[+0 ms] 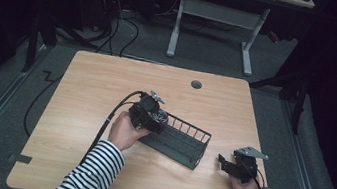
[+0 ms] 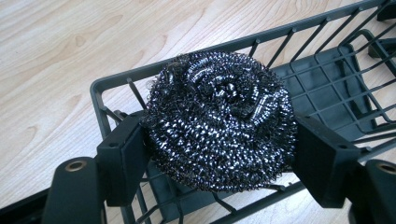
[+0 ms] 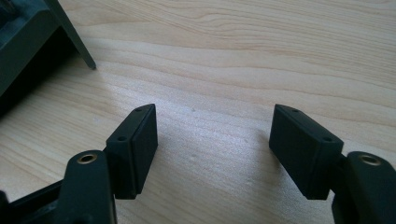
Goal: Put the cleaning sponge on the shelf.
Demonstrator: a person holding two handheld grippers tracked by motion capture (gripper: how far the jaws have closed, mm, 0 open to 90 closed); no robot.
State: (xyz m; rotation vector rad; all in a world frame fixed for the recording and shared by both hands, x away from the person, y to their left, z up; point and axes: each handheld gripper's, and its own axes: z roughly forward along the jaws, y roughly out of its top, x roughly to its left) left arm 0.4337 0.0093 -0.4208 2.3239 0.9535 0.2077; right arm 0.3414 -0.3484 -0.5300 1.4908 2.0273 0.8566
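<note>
A shiny steel wool scourer (image 2: 220, 119) sits between the two black jaws of my left gripper (image 2: 219, 154), which is shut on it over the left end of a dark grey wire rack (image 2: 336, 79). In the high view the left gripper (image 1: 152, 116) is at the rack's (image 1: 184, 145) left end, near the table's middle. My right gripper (image 1: 225, 163) rests low near the table's right front, just right of the rack. Its jaws stand wide open over bare wood (image 3: 212, 140), with the rack's corner (image 3: 28, 42) at the upper left.
The light wooden table (image 1: 108, 80) has a round cable hole (image 1: 196, 84) at the back. Black cables trail off the left edge. A striped sleeve (image 1: 91, 176) comes in at the bottom. A white desk frame (image 1: 213, 15) stands on the floor beyond.
</note>
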